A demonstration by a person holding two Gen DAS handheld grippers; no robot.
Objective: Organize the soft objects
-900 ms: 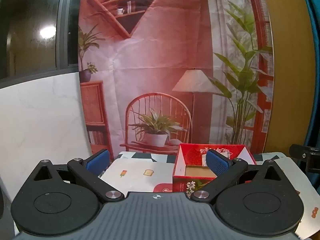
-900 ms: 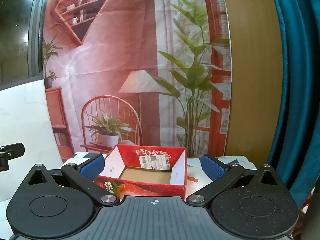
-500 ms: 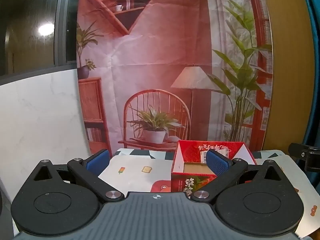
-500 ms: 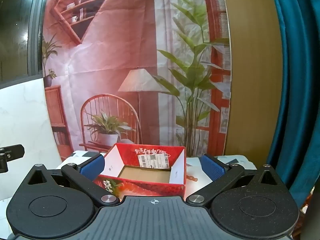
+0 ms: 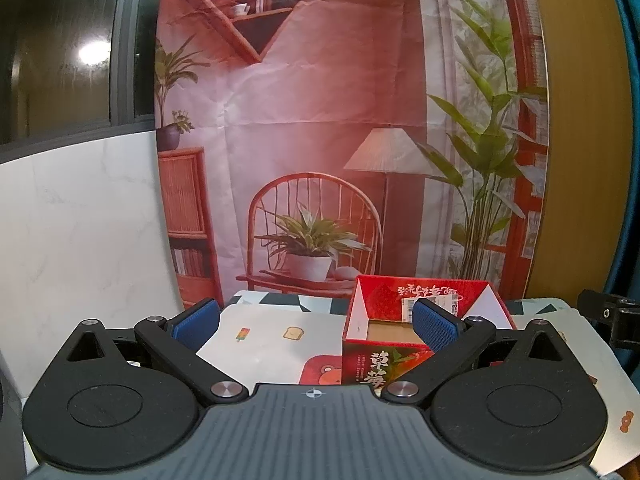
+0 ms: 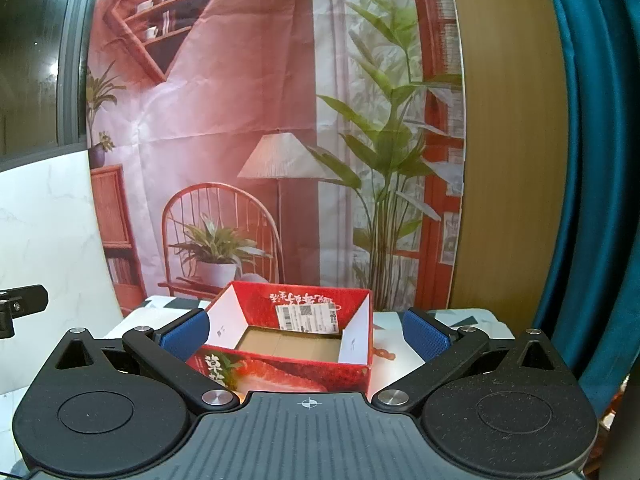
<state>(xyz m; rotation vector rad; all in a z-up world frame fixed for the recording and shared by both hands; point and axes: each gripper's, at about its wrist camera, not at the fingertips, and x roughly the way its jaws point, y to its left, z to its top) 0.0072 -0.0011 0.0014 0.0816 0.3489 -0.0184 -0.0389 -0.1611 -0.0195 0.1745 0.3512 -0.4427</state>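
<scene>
A red cardboard box (image 5: 384, 364) with a strawberry print stands open-topped on the table; its brown floor (image 6: 288, 346) is bare. In the left wrist view it sits ahead and to the right, behind my right blue pad. My left gripper (image 5: 316, 324) is open, nothing between its pads. In the right wrist view the box (image 6: 280, 372) lies straight ahead between the fingers, some way off. My right gripper (image 6: 306, 332) is open too and holds nothing. No soft object shows in either view.
A white cloth (image 5: 272, 344) with small food prints covers the table. A printed backdrop (image 5: 320, 120) of a room hangs right behind it. A white marble panel (image 5: 80, 220) stands at left, a teal curtain (image 6: 592, 160) at right.
Both views have tipped slightly downward, so the box and tabletop sit a little higher and fuller in frame. Both grippers stay wide open.
</scene>
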